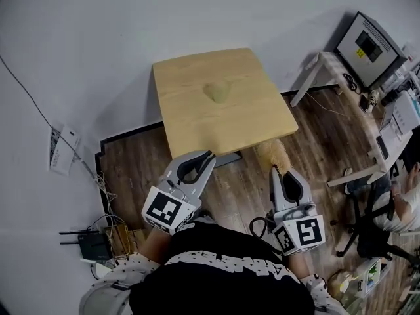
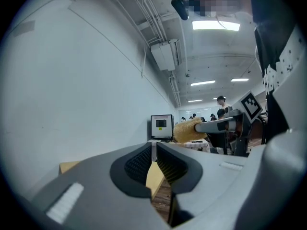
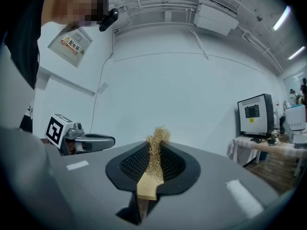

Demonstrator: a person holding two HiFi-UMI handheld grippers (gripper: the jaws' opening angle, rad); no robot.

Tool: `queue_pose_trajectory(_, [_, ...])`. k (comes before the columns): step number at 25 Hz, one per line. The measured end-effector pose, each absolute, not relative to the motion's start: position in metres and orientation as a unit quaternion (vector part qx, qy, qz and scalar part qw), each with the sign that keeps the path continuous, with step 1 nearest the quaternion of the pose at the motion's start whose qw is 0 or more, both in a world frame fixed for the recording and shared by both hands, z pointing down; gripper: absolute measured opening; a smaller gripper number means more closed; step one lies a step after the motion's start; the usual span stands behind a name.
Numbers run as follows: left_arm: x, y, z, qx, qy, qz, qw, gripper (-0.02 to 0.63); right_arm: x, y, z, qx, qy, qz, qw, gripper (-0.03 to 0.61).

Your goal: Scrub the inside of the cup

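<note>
A small pale yellow-green object (image 1: 218, 92), which looks like the cup, sits near the middle of the light wooden table (image 1: 197, 123). Both grippers hang level in front of the table's near edge, apart from the cup. My left gripper (image 1: 209, 155) (image 2: 154, 148) is shut with nothing between its jaws. My right gripper (image 1: 275, 170) (image 3: 156, 145) is shut on a brush (image 1: 272, 152) (image 3: 154, 153). The brush's wooden handle sits between the pads and its tan bristles stick out forward. In the left gripper view the brush head (image 2: 187, 130) shows at the right.
A monitor (image 1: 367, 41) stands on a white desk at the right, with a black office chair (image 1: 374, 222) and a seated person (image 1: 408, 199) below it. A router with cables (image 1: 95, 245) lies on the floor at lower left. A paper sign (image 1: 62, 149) hangs on the white wall.
</note>
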State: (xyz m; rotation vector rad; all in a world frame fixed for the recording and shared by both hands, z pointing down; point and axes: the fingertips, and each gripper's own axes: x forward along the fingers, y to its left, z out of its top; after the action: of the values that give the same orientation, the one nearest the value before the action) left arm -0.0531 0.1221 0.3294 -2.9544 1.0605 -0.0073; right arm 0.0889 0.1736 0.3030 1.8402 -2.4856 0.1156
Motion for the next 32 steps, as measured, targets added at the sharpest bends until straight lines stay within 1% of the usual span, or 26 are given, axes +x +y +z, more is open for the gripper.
queue_pose_trajectory(11, [-0.069,0.077,0.343,-0.943,0.333,-0.008,-0.001,0.043,0.07,0.128,0.308,0.59,-0.805,0.036,0.04,0.064])
queue_pose_trajectory(17, [-0.061,0.057,0.353,-0.941,0.337,-0.011,-0.014,0.049,0.079,0.108,0.315,0.588,-0.807,0.041,0.047,0.064])
queue_pose_trajectory(21, [-0.052,0.035,0.358,-0.937,0.349,-0.011,-0.009,0.052,0.09,0.08,0.319,0.578,-0.813,0.043,0.049,0.064])
queue_pose_trajectory(31, [-0.025,-0.032,0.377,-0.927,0.372,-0.038,-0.017,0.089,0.102,-0.011,0.324,0.531,-0.845,0.047,0.052,0.064])
queue_pose_trajectory(32, [-0.021,-0.038,0.382,-0.928,0.371,-0.041,-0.016,0.104,0.104,-0.018,0.325,0.527,-0.847,0.048,0.053,0.064])
